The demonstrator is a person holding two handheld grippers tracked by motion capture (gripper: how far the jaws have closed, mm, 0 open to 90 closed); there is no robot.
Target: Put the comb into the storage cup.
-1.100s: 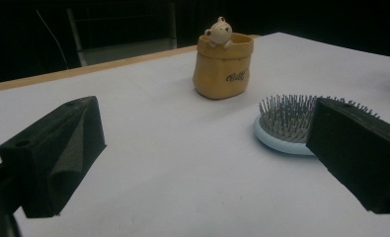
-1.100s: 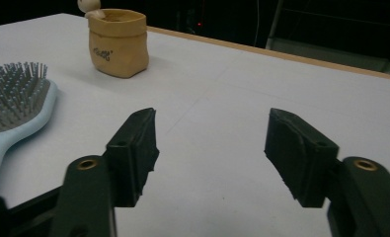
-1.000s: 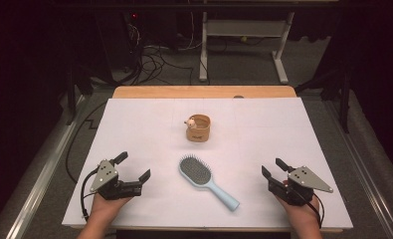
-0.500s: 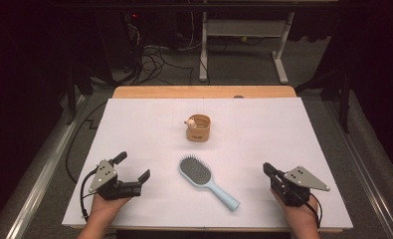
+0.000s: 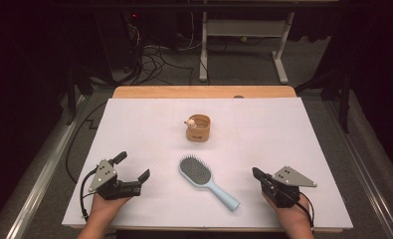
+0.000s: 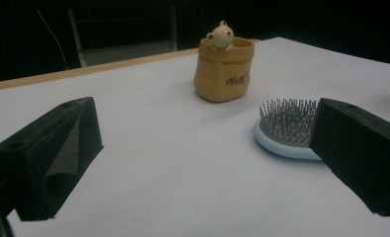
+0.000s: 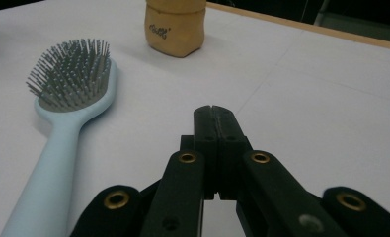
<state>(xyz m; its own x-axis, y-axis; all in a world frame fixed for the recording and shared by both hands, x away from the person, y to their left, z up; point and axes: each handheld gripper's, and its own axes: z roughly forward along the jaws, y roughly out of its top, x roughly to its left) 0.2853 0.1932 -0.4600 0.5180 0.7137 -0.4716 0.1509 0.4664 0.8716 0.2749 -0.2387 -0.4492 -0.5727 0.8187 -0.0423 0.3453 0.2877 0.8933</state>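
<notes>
The right tool [image 5: 256, 173] rests on the white desk [image 5: 303, 129], its jaws pressed together on nothing; they have just been closing, having stood apart a second ago. The left tool [image 5: 132, 167] rests with its jaws spread wide and empty, as before. Between the two lies the brush [image 5: 206, 180], well apart from both: pale blue, oval head of grey bristles facing up, handle towards the right tool. Beyond it stands a tan pot [image 5: 198, 128] with a small bear on its rim.
</notes>
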